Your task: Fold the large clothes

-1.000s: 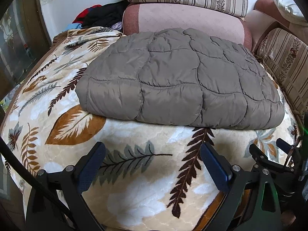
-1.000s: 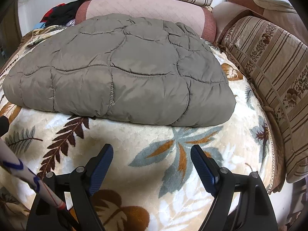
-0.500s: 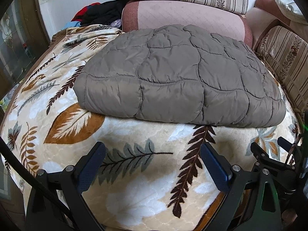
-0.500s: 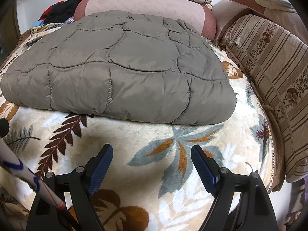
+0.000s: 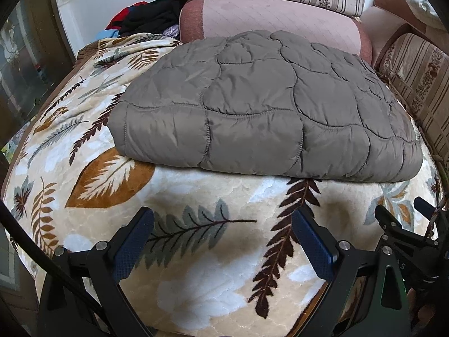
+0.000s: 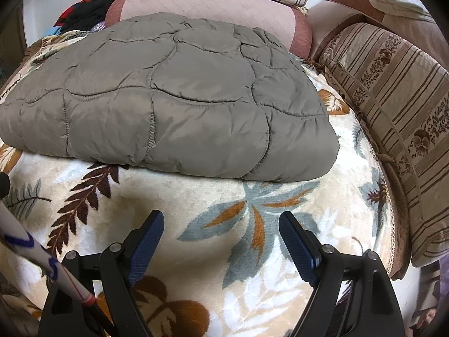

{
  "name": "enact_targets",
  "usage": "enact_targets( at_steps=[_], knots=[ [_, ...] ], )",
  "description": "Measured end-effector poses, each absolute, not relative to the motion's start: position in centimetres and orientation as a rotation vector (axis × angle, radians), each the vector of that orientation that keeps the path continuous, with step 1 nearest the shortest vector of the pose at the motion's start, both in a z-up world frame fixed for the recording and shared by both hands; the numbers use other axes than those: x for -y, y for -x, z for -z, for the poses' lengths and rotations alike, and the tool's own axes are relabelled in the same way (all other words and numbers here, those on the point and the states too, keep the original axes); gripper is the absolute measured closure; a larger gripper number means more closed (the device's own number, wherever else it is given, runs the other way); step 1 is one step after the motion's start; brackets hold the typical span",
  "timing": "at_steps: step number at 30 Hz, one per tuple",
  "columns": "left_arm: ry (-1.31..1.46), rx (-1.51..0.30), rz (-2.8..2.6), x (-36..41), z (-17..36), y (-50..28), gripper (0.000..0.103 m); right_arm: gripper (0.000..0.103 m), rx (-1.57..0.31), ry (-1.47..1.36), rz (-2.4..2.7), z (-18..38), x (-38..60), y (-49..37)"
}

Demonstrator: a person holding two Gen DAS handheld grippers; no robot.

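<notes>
While the folded grey jacket (image 5: 266, 106) lies on the leaf-patterned blanket (image 5: 196, 252), we hold both grippers, left (image 5: 223, 224) and right (image 6: 221, 221), before its near edge, fingers apart, touching nothing.

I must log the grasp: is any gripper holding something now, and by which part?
Nothing is held. The left gripper and the right gripper are both open over the blanket, short of the folded jacket.
</notes>
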State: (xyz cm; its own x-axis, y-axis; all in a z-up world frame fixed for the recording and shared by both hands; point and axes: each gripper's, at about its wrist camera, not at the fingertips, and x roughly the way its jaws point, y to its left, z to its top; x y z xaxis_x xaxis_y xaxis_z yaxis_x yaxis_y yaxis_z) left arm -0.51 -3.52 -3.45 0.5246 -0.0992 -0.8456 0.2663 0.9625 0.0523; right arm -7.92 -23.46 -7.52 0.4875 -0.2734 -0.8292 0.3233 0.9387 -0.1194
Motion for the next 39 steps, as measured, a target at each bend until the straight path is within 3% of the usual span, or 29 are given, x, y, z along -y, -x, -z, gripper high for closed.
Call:
enact_targets(
  at_steps=[39],
  knots=[
    [-0.227, -1.026, 0.222, 4.6, 4.9, 0.7, 0.005, 0.015, -1.023, -0.052, 0.364, 8.5, 23.6, 8.5]
  ],
)
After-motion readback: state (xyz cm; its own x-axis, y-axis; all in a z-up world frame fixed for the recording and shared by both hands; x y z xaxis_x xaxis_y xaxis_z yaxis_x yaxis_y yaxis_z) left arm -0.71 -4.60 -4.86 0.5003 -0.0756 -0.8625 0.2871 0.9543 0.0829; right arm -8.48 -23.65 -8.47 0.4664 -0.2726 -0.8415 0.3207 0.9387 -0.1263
